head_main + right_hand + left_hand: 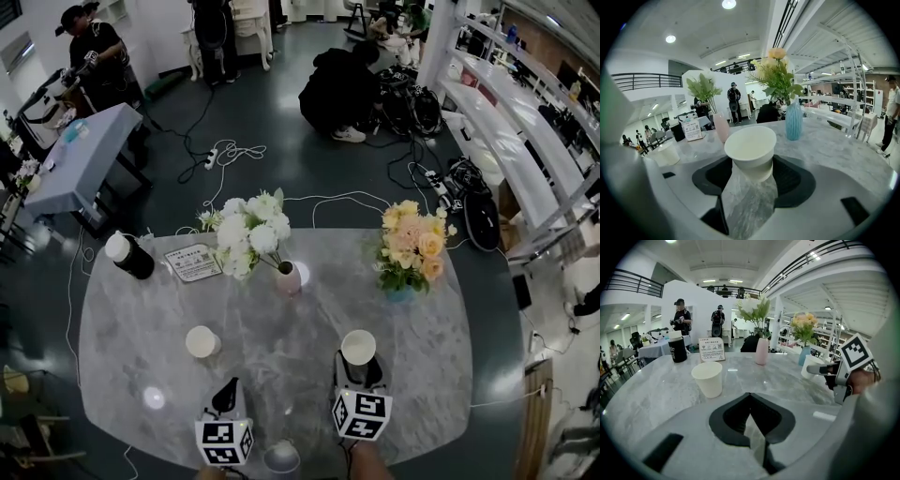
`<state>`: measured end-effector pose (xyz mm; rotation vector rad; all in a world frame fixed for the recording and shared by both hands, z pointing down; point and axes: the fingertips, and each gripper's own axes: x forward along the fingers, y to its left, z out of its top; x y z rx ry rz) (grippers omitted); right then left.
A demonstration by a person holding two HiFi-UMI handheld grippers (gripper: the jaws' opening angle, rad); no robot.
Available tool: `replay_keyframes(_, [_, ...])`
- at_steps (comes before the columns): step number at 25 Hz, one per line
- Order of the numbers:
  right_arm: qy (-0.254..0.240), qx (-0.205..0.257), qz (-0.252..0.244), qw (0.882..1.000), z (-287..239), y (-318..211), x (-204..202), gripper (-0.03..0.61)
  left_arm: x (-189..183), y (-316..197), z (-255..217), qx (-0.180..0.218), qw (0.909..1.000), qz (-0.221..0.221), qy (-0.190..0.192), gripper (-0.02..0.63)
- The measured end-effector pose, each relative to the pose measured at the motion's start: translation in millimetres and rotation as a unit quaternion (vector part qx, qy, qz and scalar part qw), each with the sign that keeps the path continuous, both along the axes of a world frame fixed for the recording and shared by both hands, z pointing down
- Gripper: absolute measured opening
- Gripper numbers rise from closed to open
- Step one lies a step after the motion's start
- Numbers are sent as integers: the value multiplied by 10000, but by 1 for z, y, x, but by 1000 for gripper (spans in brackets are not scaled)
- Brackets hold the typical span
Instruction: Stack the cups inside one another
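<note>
**Item 1, right gripper**: mine, held in my right hand. Its jaws are closed against the two sides of the first cup, a white paper cup, upright, mouth up and empty. In the head view this gripper sits over the near right part of the table, with the cup at its tip. I cannot tell whether the cup's base touches the tabletop.

**Item 2, left gripper**: mine, held in my left hand. Its jaw tips are together with nothing between them; only the grey marbled tabletop shows behind. In the head view it hangs over the near edge, to the left of the right gripper.

**Item 3, second cup**: white paper, upright, standing free on the table. It is ahead of the left gripper and slightly to its left, well apart from the first cup.

**Item 4, pink vase**: holds white flowers and stands near the middle of the table, beyond both cups.

**Item 5, blue vase**: holds yellow and peach flowers, on the far right, just beyond the first cup.

**Item 6, black canister**: has a white top and stands at the far left corner.

**Item 7, sign card**: stands between the canister and the pink vase. Its print is too small to read.
</note>
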<state>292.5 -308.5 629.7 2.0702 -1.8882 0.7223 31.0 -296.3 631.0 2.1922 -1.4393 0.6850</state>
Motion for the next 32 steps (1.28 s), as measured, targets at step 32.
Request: replay_keyframes(32, [288,333,-195,9988,-82,150,-102,241,-66,116,-57,569,9968,302,479,0])
